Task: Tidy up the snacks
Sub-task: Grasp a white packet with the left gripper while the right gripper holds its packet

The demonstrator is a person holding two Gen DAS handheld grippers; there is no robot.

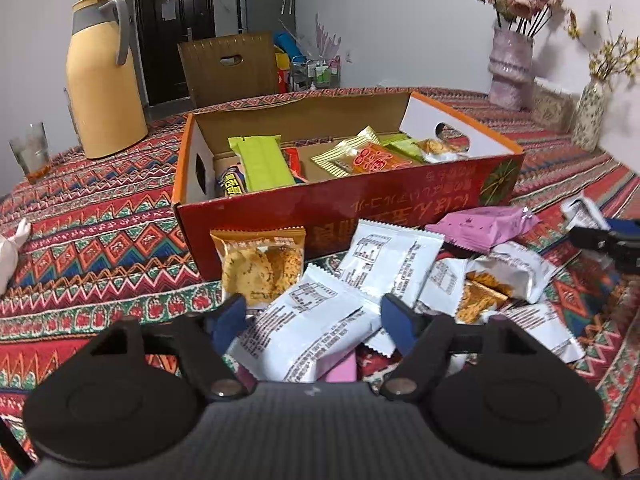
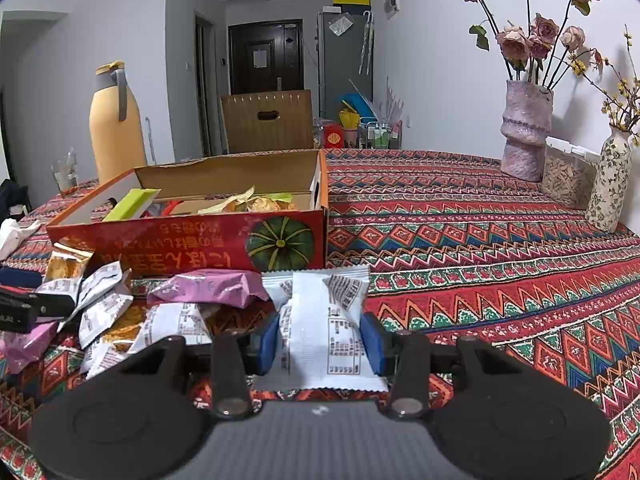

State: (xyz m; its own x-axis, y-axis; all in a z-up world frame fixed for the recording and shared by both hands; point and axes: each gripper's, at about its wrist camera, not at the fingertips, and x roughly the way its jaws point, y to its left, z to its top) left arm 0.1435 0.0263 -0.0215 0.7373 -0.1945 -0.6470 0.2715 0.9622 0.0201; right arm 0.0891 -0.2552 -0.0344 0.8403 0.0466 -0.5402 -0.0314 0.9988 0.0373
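My left tongs [image 1: 312,316] straddle a white snack packet [image 1: 308,320] low in frame, half-closed and not yet pinching (its long axis runs toward the red box [image 1: 344,200] above); right tongs [image 2: 320,340] clamp another white packet [image 2: 324,320].

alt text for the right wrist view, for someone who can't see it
The right gripper grips a white snack packet upright between its blue pads, above a red patterned tablecloth. Behind it to the left stands an open red cardboard box holding several snacks, with a pile of loose packets in front of it. Two vases of flowers stand at the far right.
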